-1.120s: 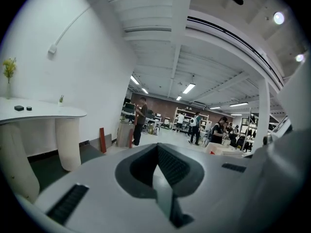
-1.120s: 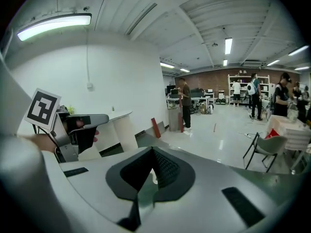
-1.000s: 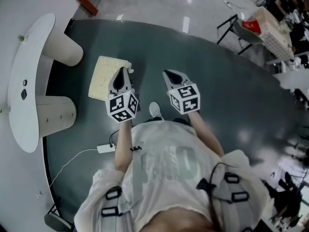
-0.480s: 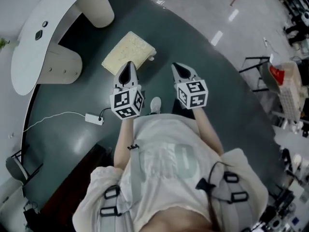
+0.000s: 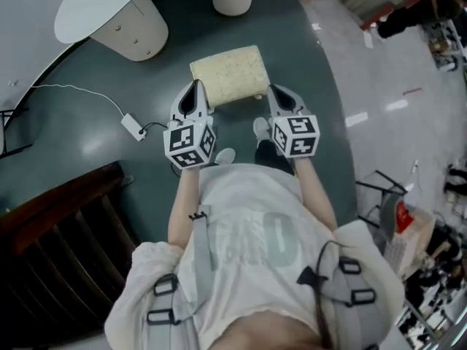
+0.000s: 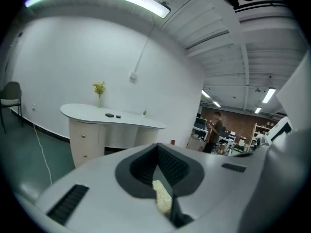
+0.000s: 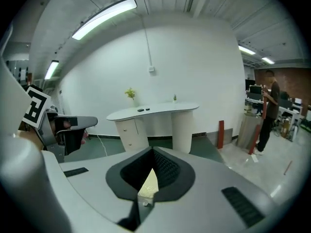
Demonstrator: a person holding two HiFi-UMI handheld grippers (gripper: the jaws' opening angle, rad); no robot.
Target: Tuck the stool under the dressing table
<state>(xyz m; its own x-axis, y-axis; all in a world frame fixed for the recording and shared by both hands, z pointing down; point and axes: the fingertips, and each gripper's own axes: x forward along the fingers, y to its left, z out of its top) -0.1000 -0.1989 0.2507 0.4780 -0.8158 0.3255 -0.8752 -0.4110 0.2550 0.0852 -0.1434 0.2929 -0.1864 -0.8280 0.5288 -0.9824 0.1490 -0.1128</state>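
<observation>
Brought round within the last second, the left tool (image 5: 195,92) and right tool (image 5: 277,95) are held closed and empty just behind the stool (image 5: 230,74), which stands on the floor (image 5: 80,133) short of the dressing table (image 5: 102,6); it is judged light, soft-topped, best pushed at its near edge.

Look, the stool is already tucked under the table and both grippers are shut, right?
Not quite. The stool isn't under the table. The head view shows it standing out on the floor, apart from the table. The rest is right: the left gripper and the right gripper are both shut.
</observation>
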